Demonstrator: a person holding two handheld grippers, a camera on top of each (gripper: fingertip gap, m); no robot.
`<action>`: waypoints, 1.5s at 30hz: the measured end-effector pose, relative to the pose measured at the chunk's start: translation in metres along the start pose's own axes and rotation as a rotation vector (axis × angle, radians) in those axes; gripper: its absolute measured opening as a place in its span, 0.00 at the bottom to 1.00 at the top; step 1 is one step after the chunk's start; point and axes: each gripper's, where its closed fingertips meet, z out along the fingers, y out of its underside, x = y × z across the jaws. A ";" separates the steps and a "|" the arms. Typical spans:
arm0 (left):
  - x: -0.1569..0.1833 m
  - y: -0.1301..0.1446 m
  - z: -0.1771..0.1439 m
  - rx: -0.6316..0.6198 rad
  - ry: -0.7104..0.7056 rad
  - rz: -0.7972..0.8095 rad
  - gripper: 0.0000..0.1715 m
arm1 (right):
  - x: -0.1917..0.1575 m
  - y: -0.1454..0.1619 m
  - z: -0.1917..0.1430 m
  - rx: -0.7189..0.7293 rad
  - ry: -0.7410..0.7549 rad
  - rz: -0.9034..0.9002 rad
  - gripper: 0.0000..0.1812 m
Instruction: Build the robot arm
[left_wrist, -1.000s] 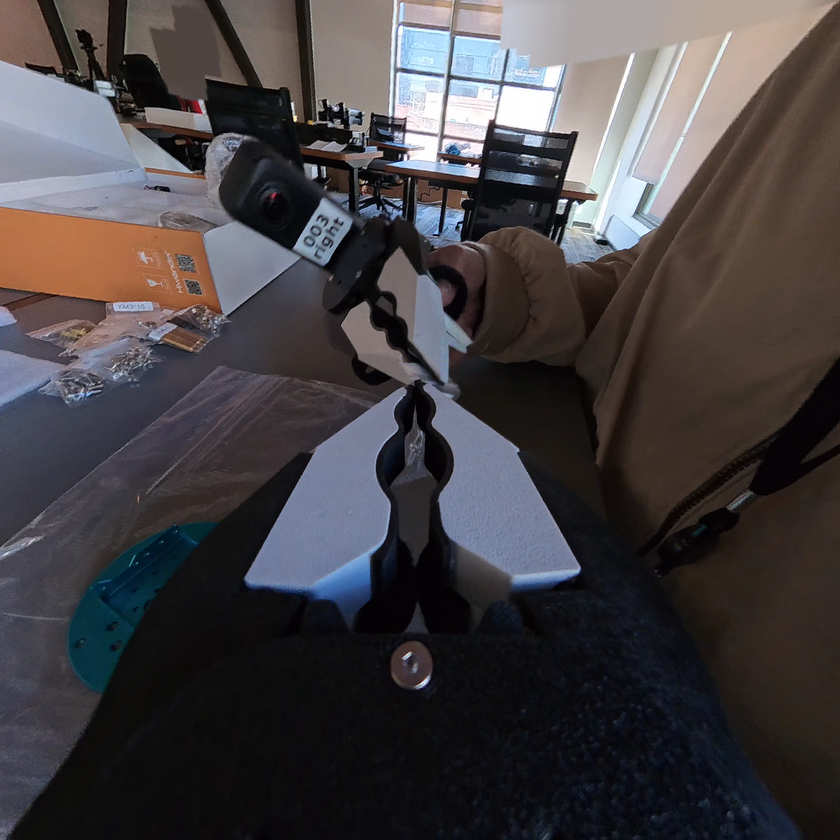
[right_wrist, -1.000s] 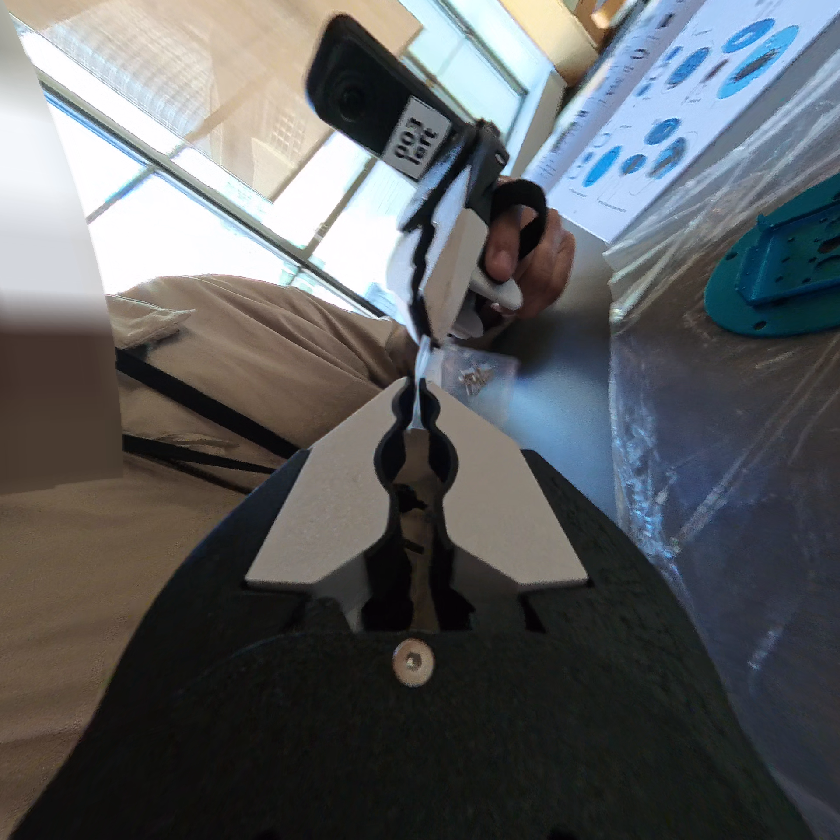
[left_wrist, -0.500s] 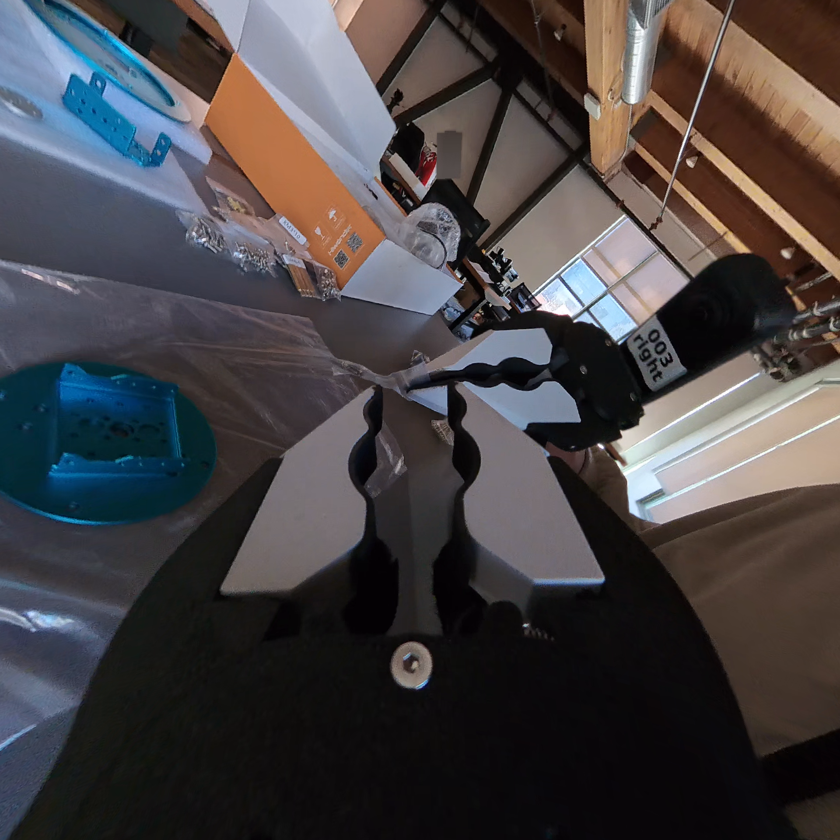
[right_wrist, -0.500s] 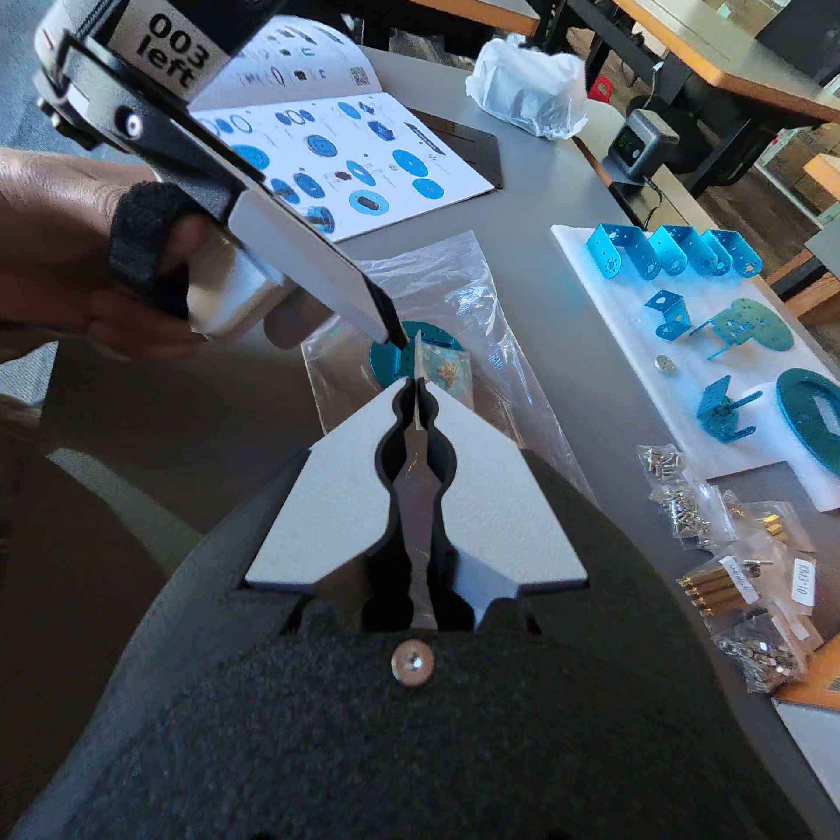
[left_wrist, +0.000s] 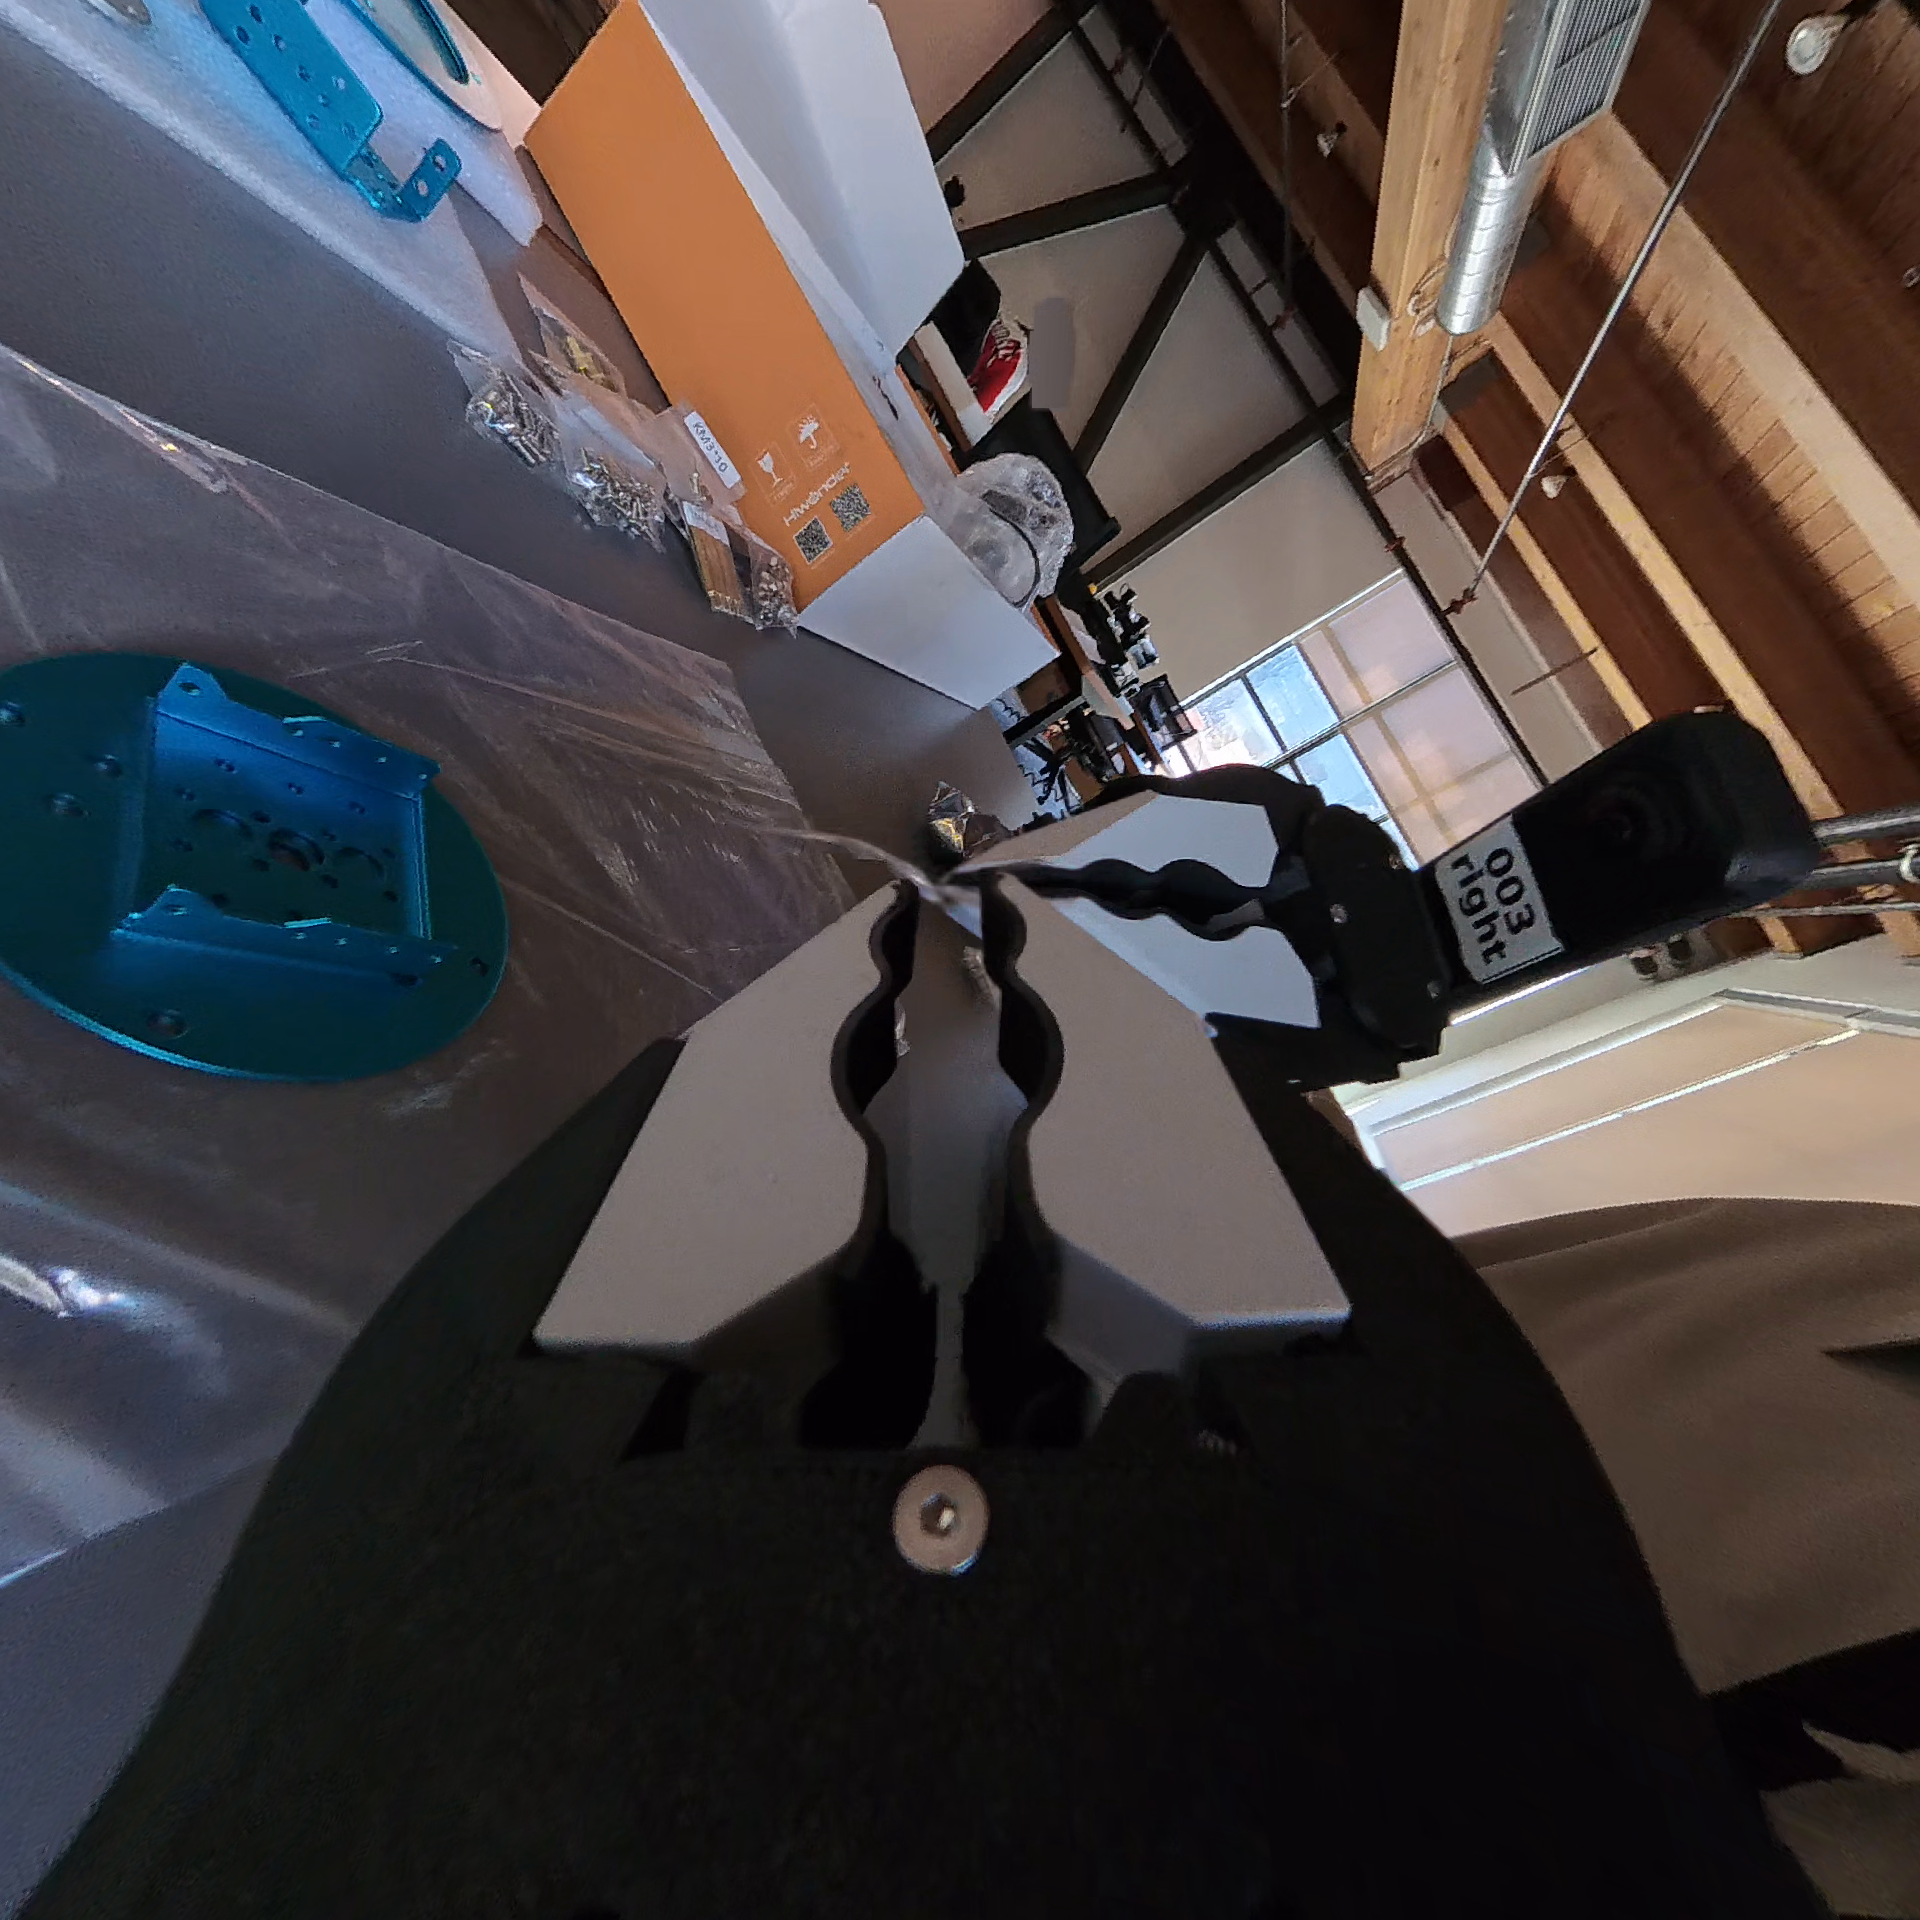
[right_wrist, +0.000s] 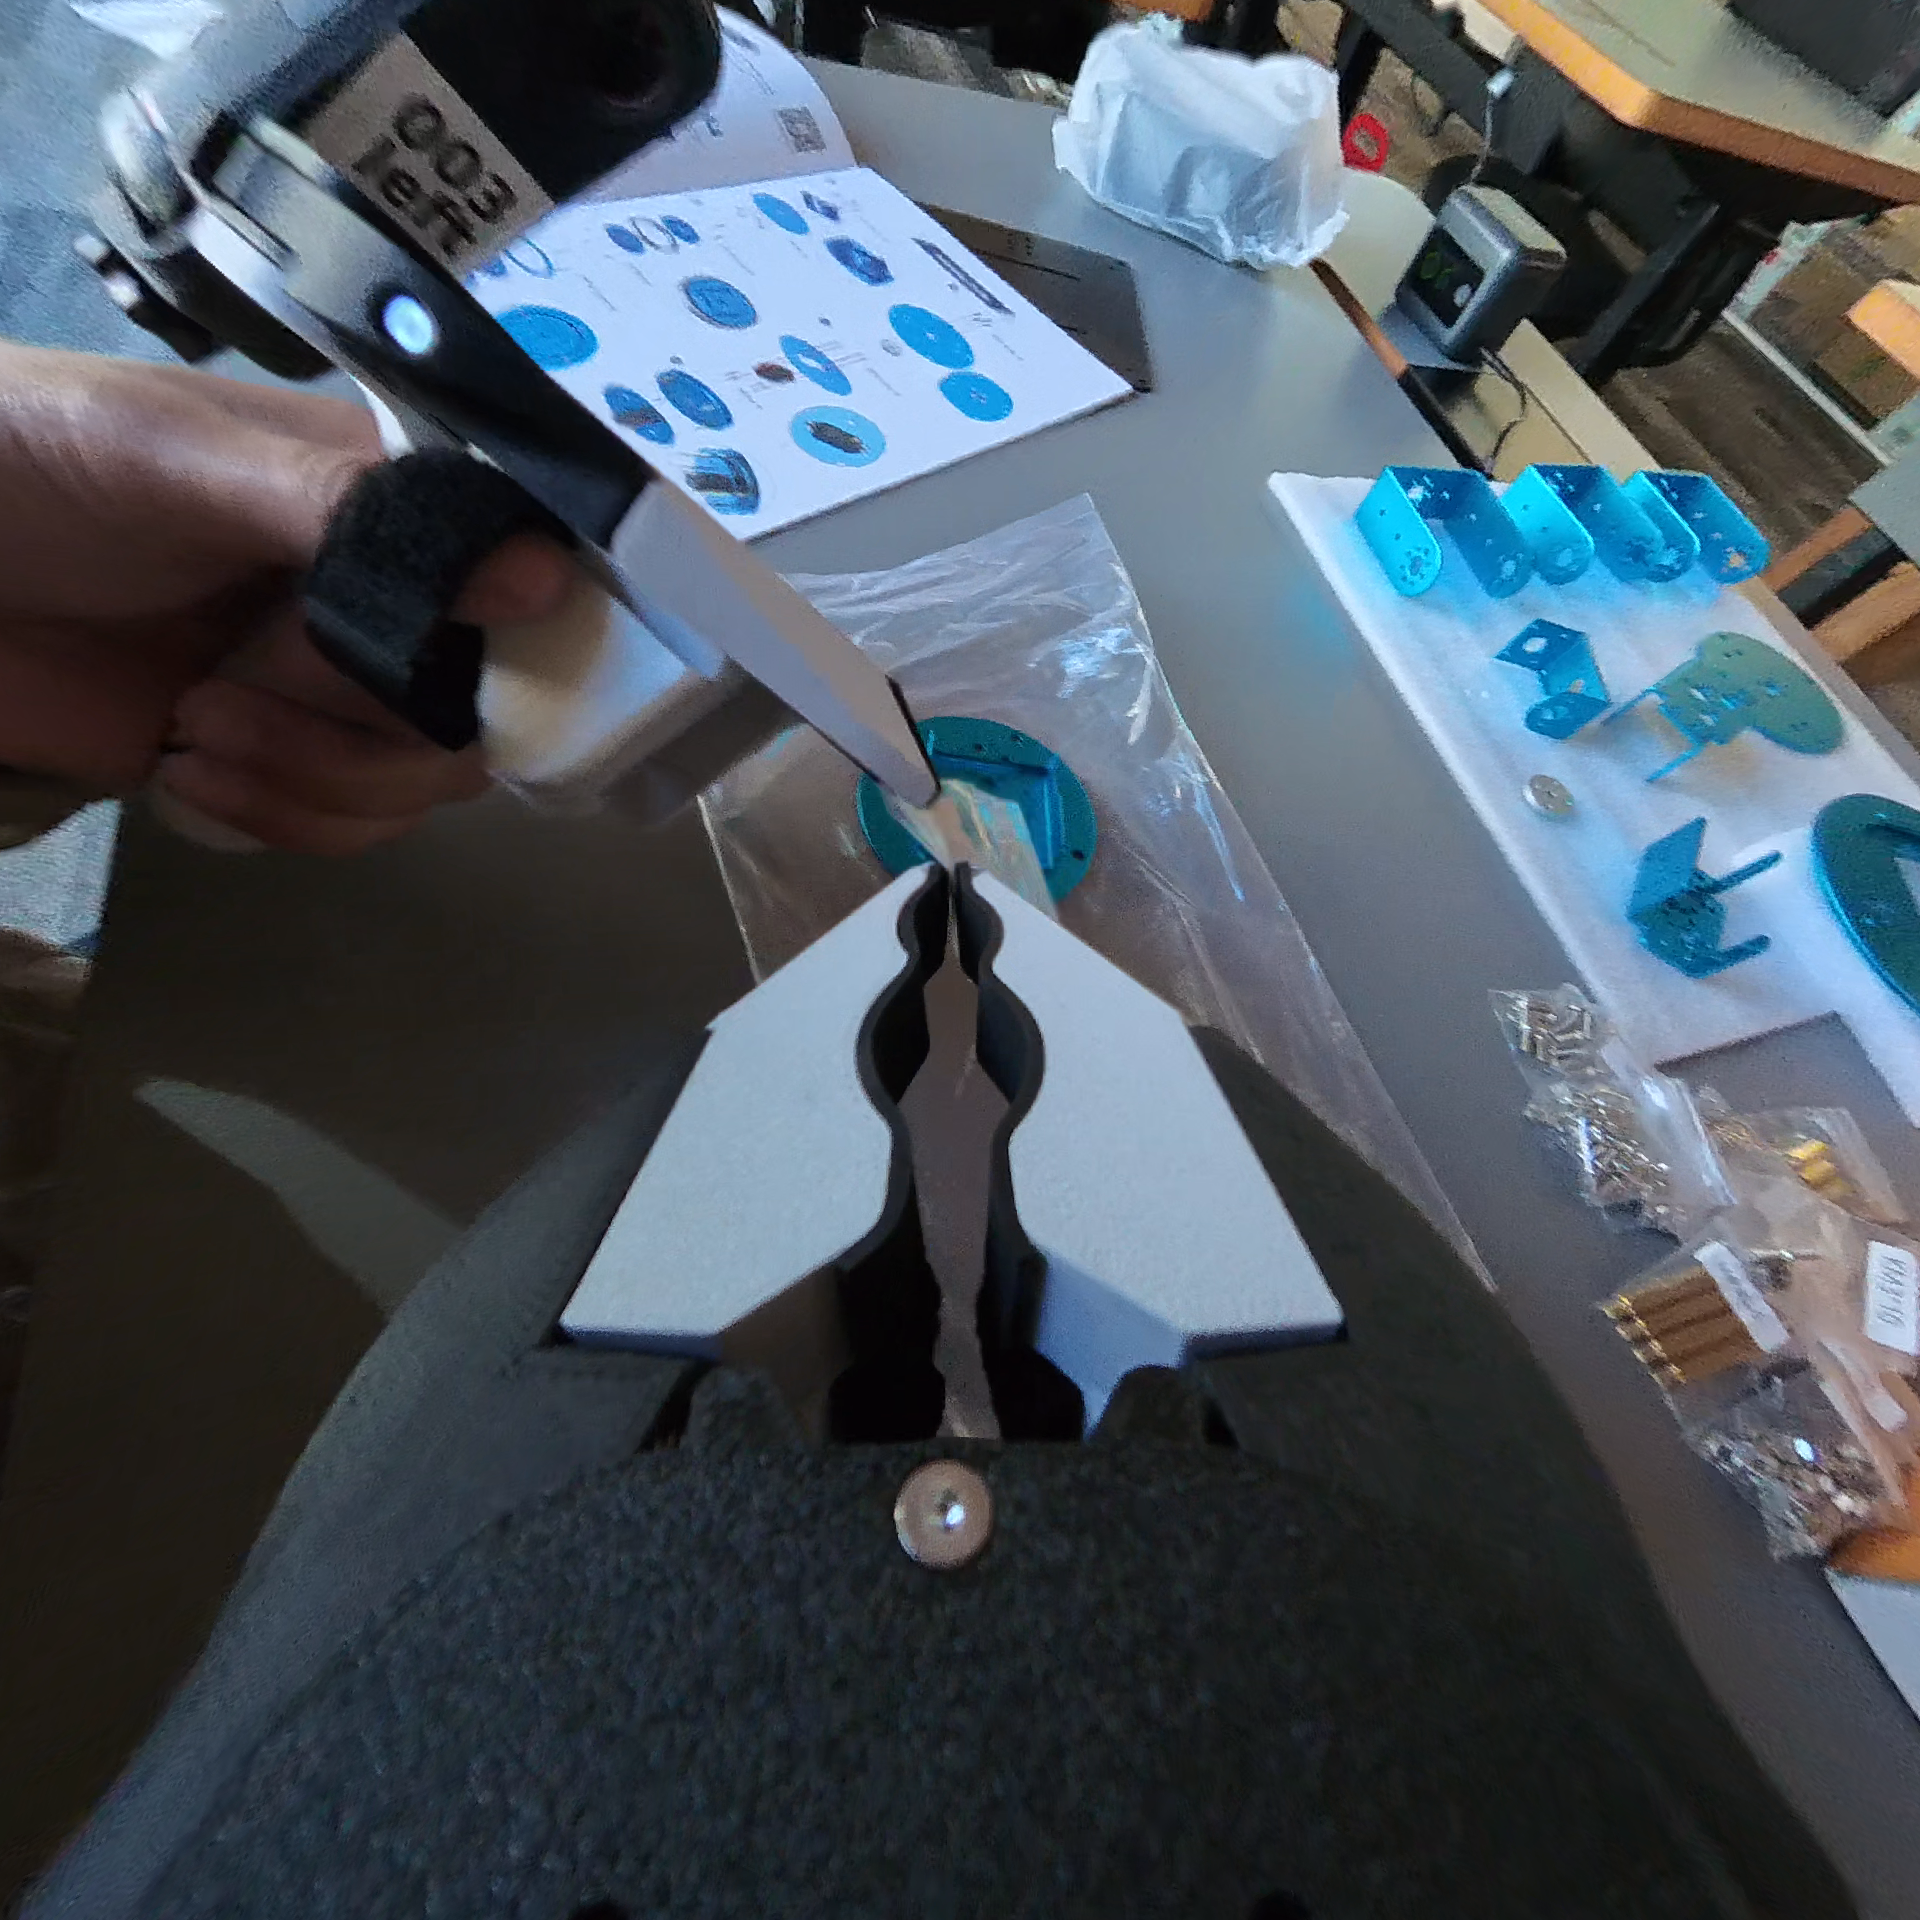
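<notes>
My right gripper (right_wrist: 951, 883) is shut on the edge of a small clear bag (right_wrist: 982, 836) of small metal parts, held above the grey table. My left gripper (left_wrist: 948, 894) is open with a narrow gap between its tips. A thin stretched edge of the bag (left_wrist: 862, 847) crosses that gap. The two grippers meet tip to tip: the right gripper (left_wrist: 977, 878) comes in from the right, the left gripper (right_wrist: 920, 795) from the upper left. Below them a teal round plate with a blue bracket (right_wrist: 1039, 790) (left_wrist: 239, 873) lies on a large clear plastic bag (right_wrist: 1039, 623).
Small bags of screws and brass standoffs (right_wrist: 1621, 1122) (left_wrist: 603, 478) lie beside an orange and white box (left_wrist: 727, 270). A white foam sheet (right_wrist: 1455, 727) carries several blue brackets. A printed parts sheet (right_wrist: 831, 343) and a wrapped bundle (right_wrist: 1195, 135) lie farther back. A hand (right_wrist: 156, 623) holds the left gripper. Both grippers' tips are close together, under 4 cm apart.
A second ago both grippers were shut on the small bag. The left one opened half a second ago and its gap has since narrowed. Both grippers swung over the teal plate.
</notes>
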 end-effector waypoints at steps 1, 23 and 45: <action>0.001 0.000 -0.001 0.003 0.007 -0.012 0.08 | 0.003 0.003 0.001 -0.023 0.028 -0.011 0.00; 0.008 -0.003 -0.006 -0.040 0.121 -0.058 0.00 | -0.031 -0.016 -0.005 0.133 -0.466 0.517 0.12; 0.017 0.000 -0.008 -0.043 0.154 -0.009 0.00 | -0.018 -0.034 -0.026 0.307 -0.639 0.656 0.00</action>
